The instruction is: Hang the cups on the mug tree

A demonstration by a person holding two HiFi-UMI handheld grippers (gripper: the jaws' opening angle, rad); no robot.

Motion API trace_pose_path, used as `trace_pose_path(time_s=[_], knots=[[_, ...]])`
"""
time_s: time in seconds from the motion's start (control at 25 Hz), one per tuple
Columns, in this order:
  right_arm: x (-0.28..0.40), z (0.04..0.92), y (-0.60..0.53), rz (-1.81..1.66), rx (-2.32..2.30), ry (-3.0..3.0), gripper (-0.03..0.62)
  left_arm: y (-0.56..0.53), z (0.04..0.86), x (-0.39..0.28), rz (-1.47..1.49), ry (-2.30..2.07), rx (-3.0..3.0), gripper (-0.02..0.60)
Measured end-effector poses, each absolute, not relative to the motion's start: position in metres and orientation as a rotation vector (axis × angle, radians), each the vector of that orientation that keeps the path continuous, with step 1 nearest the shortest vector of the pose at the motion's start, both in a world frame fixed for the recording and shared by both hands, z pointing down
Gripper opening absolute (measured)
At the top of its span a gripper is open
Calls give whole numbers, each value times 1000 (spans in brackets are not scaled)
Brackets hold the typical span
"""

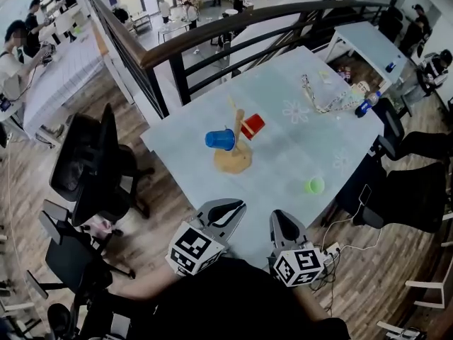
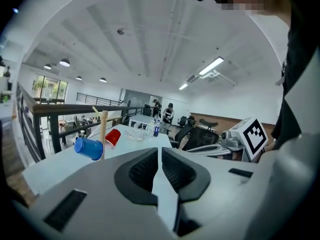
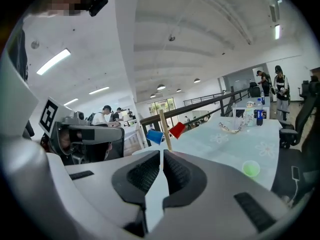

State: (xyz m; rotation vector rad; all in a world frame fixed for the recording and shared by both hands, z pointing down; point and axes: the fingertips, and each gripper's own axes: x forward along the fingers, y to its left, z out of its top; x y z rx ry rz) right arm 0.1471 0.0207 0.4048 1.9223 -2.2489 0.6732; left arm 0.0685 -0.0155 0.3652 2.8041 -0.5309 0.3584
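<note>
A wooden mug tree [image 1: 234, 149] stands mid-table on the pale blue table [image 1: 283, 140]. A blue cup [image 1: 220, 139] hangs on its left peg and a red cup [image 1: 252, 126] on its right peg. A green cup [image 1: 315, 185] stands upright on the table, right of the tree and nearer to me. My left gripper [image 1: 228, 207] and right gripper [image 1: 278, 219] hover at the table's near edge, both shut and empty. The left gripper view shows its shut jaws with the blue cup [image 2: 89, 148] and red cup [image 2: 113, 137] beyond. In the right gripper view the green cup [image 3: 251, 168] sits right of the shut jaws.
A chain-like toy [image 1: 322, 98] and a bottle [image 1: 367, 103] lie at the table's far right. Black office chairs stand to the left [image 1: 92, 161] and right [image 1: 417, 190]. A dark railing [image 1: 212, 34] runs behind the table. People sit at distant desks.
</note>
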Motion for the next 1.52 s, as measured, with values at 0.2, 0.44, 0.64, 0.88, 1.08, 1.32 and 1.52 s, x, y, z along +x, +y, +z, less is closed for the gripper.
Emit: trace_pose_path(time_s=[0.2, 0.44, 0.64, 0.88, 1.08, 1.32, 1.52], knots=[[154, 402, 21, 686, 1924, -2281, 43, -12, 367, 77, 357, -511, 2732, 38], [161, 385, 20, 583, 1977, -2307, 43, -1, 374, 82, 356, -469, 2690, 38], [161, 383, 19, 583, 1967, -2333, 43, 3, 370, 84, 340, -469, 2726, 38], [157, 387, 17, 599, 1933, -2341, 43, 1, 372, 78, 320, -503, 2703, 32], [157, 389, 16, 612, 1925, -2336, 43, 2, 375, 79, 345, -500, 2707, 28], [161, 392, 21, 628, 1942, -2322, 43, 1, 375, 81, 296, -495, 2676, 29], [166, 397, 24, 662, 1958, -2314, 43, 2, 374, 84, 269, -488, 2670, 29]])
